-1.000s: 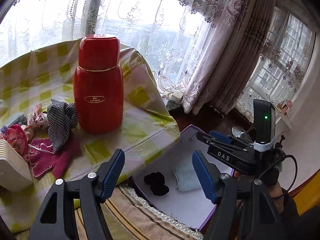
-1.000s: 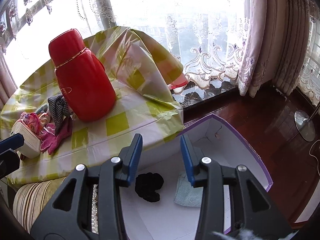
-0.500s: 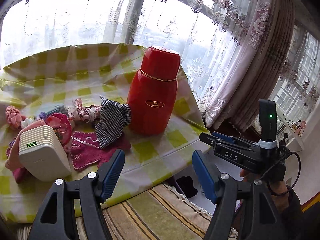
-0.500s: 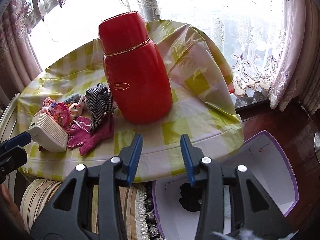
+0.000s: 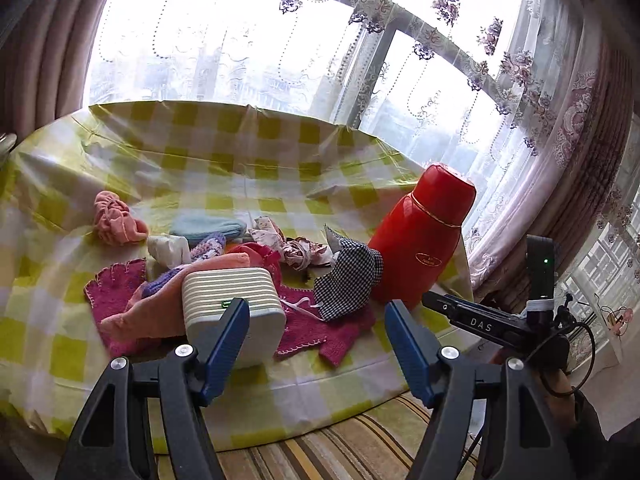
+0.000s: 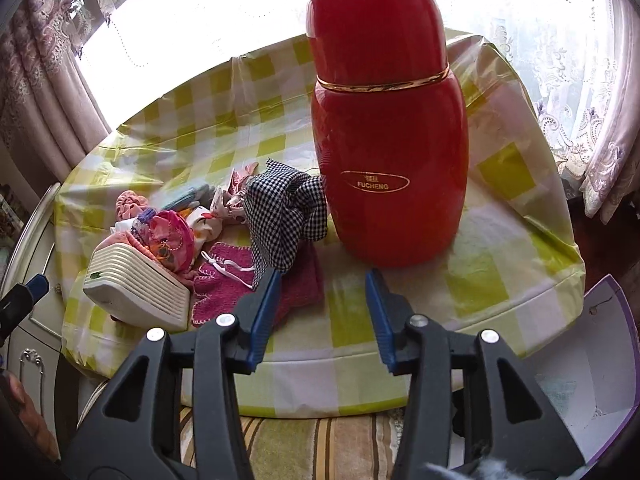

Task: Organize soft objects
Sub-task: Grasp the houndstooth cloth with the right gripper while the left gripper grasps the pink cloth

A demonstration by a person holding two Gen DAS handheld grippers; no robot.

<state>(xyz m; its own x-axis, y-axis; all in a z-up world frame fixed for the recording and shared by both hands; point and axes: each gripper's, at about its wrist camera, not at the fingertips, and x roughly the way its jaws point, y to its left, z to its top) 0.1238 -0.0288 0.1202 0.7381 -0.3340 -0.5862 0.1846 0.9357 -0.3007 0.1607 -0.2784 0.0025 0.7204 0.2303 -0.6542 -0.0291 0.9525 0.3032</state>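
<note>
Above tablecloth [image 5: 280, 184]: left gripper [image 5: 316, 344], right gripper [image 6: 320, 312] fingers apart, empty; checkered cloth [image 6: 284, 216] beside flask [image 6: 388, 152].

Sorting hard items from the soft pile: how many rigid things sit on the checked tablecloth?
2. The red FUCHENG flask stands upright at the right, and the white ribbed box lies at the near left, partly on the cloths. The pile may hide others.

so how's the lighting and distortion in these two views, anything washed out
Left wrist view: strong backlight, the window is blown out behind the lace, and fisheye bends its frame. Right wrist view: the window is pure white with no detail, the red thermos bulges from lens distortion yet stays sharp, with its gold label readable.
</note>
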